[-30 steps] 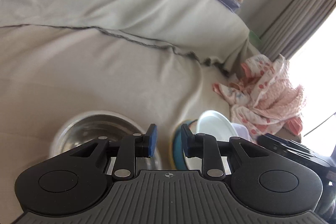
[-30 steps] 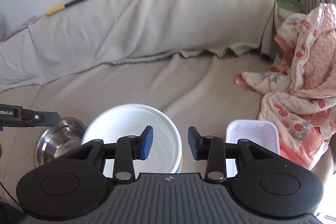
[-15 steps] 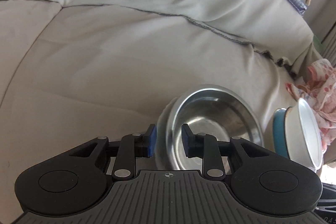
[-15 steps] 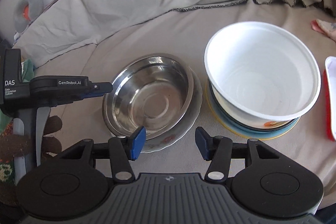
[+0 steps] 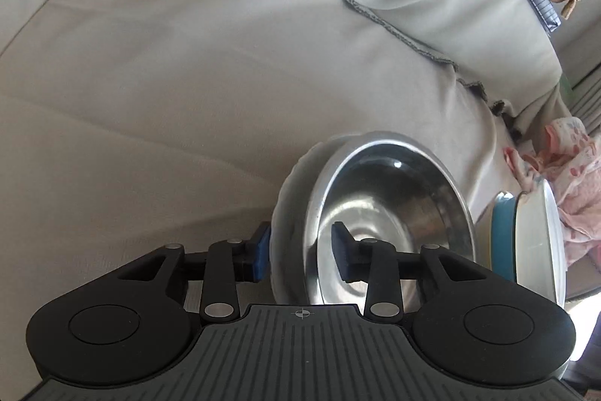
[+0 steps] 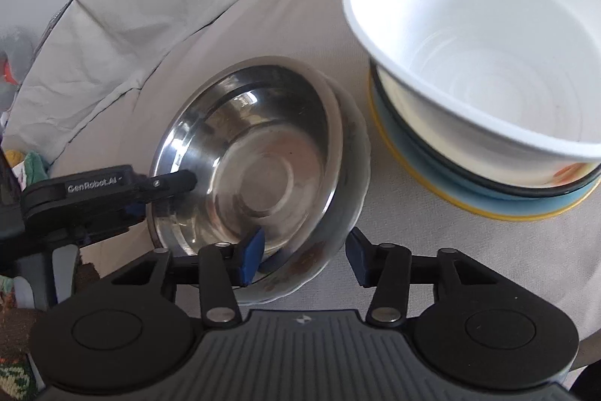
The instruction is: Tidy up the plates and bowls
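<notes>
My left gripper point(image 5: 300, 256) and right gripper point(image 6: 304, 258) both straddle the rims of the steel bowl point(image 6: 248, 168) and plate point(image 6: 345, 198) under it, jaws parted, nothing clamped. White bowl stack point(image 6: 484, 70) just right. Risk: uneven closing tips the steel bowl off.

Open beige couch cover point(image 5: 188, 93) left of shiny steel bowl point(image 6: 248, 171); stacked white plastic bowl point(image 6: 480, 36) crowds its right.
</notes>
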`<control>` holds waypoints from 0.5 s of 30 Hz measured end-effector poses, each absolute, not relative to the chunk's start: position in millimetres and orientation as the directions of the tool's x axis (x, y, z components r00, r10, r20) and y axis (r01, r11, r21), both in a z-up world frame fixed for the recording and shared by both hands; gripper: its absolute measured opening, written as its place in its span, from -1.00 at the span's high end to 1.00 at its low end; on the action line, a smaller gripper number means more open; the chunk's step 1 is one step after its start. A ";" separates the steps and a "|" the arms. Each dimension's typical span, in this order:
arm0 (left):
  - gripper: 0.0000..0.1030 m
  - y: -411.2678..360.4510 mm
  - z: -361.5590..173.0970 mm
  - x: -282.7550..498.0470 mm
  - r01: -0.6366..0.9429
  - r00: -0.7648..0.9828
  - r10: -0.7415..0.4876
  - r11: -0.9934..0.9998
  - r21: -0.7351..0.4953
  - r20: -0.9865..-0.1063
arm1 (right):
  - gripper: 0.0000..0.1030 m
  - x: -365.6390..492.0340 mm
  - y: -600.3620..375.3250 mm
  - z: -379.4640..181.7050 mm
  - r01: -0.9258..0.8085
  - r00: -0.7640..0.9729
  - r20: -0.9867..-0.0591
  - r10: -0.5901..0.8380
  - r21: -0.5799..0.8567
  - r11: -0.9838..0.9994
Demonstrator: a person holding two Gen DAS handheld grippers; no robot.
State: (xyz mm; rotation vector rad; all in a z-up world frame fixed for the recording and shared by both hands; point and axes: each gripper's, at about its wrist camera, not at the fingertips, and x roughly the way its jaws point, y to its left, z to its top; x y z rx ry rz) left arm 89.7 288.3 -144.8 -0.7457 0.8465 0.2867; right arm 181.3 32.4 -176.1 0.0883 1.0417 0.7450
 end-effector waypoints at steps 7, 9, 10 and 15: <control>0.28 294.3 -143.4 90.4 -0.528 0.660 -0.030 0.692 -0.492 -0.751 | 0.14 180.8 39.3 -174.4 -0.529 0.292 -0.744 0.601 0.398 0.750; 0.28 295.5 -143.3 91.0 -0.530 0.662 -0.030 0.687 -0.496 -0.749 | 0.14 182.8 41.8 -173.9 -0.534 0.294 -0.741 0.603 0.396 0.747; 0.29 296.4 -143.6 92.1 -0.530 0.663 -0.032 0.686 -0.499 -0.748 | 0.14 184.0 42.4 -174.1 -0.538 0.295 -0.740 0.605 0.394 0.745; 0.31 295.6 -143.3 91.7 -0.542 0.665 -0.018 0.677 -0.499 -0.747 | 0.13 187.2 35.7 -176.4 -0.564 0.264 -0.729 0.632 0.415 0.714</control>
